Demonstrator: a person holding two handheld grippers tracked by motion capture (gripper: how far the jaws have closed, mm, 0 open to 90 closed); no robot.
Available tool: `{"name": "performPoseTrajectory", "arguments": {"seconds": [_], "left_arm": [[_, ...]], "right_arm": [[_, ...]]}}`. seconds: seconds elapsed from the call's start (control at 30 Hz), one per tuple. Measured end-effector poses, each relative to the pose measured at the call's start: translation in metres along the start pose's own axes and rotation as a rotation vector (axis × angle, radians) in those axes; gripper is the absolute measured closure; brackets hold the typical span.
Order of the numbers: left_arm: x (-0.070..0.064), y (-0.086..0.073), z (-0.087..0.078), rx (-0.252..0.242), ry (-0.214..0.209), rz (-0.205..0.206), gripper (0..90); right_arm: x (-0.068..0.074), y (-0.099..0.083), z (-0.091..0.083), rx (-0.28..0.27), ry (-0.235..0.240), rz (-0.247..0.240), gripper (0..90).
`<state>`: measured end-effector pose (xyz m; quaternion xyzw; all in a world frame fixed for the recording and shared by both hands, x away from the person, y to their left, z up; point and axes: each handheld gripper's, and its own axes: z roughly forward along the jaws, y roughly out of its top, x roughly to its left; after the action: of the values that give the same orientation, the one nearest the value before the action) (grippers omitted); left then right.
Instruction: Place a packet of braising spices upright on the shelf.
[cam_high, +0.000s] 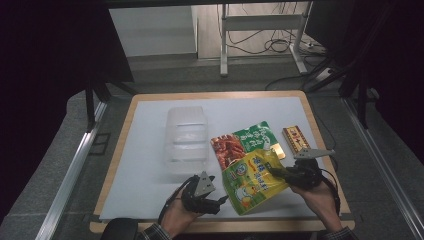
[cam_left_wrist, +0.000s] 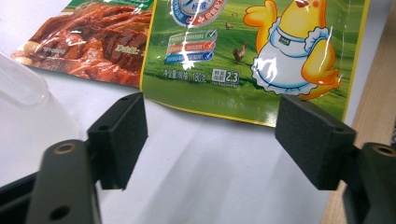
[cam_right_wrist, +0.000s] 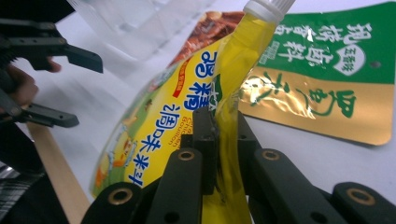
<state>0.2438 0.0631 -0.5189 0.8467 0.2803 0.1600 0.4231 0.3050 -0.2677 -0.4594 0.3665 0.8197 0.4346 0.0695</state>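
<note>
The white table (cam_high: 150, 150) lies before me, dark floor around it. My right gripper (cam_high: 280, 173) is clamped on the yellow pouch's (cam_high: 252, 181) edge near the table's front, pouch tilted up. My left gripper (cam_high: 222, 200), jaws spread wide, sits just beside its lower corner.

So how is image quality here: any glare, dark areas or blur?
High view: dark surroundings, the table evenly lit. Left gripper view: white glare streaks on the yellow pouch, near jaws soft. Right gripper view: sheen on the green and gold packet, foreground jaws blurred.
</note>
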Motion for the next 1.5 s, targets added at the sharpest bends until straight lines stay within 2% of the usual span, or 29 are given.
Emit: {"name": "performPoseTrajectory", "arguments": {"seconds": [0.17, 0.37, 0.6, 0.77, 0.9, 1.23, 1.5], "left_arm": [[-0.002, -0.003, -0.006, 0.005, 0.012, 0.008, 15.3], [0.000, -0.008, -0.012, 0.011, 0.022, 0.000, 15.2], [0.002, -0.011, -0.017, 0.014, 0.029, -0.008, 15.2], [0.002, -0.013, -0.019, 0.018, 0.033, -0.010, 14.7], [0.003, -0.014, -0.022, 0.016, 0.038, -0.011, 13.5], [0.003, -0.016, -0.024, 0.026, 0.049, -0.010, 9.8], [0.006, -0.019, -0.027, 0.044, 0.084, -0.023, 4.5]], "right_arm": [[0.006, 0.007, -0.004, -0.021, 0.034, -0.004, 86.8], [0.011, 0.017, -0.005, -0.020, 0.056, -0.019, 87.2], [0.021, 0.034, -0.011, -0.044, 0.081, -0.054, 87.5], [0.025, 0.042, -0.012, -0.039, 0.071, -0.079, 87.5], [0.030, 0.049, -0.012, -0.045, 0.083, -0.095, 87.6], [0.033, 0.066, -0.017, -0.054, 0.068, -0.124, 87.7], [0.031, 0.078, -0.018, -0.062, 0.010, -0.164, 87.8]]}}
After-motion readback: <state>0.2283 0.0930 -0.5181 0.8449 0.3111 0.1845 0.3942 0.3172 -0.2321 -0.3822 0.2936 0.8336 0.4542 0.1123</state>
